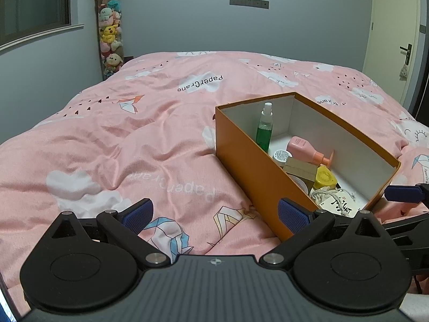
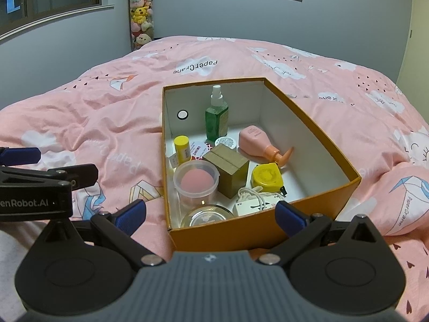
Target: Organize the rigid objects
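The left gripper (image 1: 215,214) has its blue-padded jaws spread wide with nothing between them, hovering low over the pink quilted bed cover (image 1: 134,139) just left of the orange cardboard box with a white lining (image 1: 249,171). The right gripper (image 2: 210,214) is likewise released, jaws parted and empty, poised at the near wall of the same box.

Inside the box, nearest the right jaws, lie a round clear-lidded tin (image 2: 206,217) and a small white tag-like packet with a cotton string (image 2: 254,202). Behind them stand a clear plastic tub holding a pink sponge (image 2: 195,182), an olive-brown cardboard cube (image 2: 226,170) and a yellow tape measure (image 2: 266,178). Further back a yellow-capped tube (image 2: 181,149) stands by the left wall, a small round silver-topped jar (image 2: 225,142) sits near the middle, and a pink pump bottle with an orange nozzle (image 2: 257,142) lies on its side. A green spray bottle with a white nozzle (image 2: 216,116) stands upright near the far wall. A small printed card lies behind the cube, though its print is too small to read.

Beyond the bed, a tall clear column of plush toys (image 2: 141,13) stands against the grey wall.
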Demonstrator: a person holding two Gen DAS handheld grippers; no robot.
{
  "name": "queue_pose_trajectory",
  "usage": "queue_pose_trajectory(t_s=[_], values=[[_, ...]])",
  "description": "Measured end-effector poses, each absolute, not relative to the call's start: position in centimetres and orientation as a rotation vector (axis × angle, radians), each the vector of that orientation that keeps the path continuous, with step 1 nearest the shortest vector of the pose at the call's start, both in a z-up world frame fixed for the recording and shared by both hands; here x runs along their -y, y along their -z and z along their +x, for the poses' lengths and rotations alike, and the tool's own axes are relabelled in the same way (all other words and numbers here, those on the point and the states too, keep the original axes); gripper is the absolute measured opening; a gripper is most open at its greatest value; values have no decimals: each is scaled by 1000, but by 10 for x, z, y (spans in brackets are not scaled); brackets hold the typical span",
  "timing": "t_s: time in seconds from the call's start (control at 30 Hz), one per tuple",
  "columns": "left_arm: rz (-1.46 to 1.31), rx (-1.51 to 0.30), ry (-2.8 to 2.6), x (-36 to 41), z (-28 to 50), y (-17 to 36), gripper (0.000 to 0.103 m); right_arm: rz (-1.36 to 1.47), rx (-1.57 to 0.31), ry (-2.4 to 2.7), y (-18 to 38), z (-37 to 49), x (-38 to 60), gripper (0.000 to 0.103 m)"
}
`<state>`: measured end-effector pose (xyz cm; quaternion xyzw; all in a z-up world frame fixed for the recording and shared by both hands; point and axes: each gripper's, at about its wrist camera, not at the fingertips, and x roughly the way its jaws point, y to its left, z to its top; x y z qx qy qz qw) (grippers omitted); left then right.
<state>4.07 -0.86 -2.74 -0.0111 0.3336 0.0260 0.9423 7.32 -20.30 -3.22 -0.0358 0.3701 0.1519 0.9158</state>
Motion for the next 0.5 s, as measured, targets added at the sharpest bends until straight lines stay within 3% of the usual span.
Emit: queue_pose_trajectory(t_s=[0.5], values=[[-22, -680, -54, 9, 41, 27, 103, -74, -760, -312, 32, 73, 202, 100]])
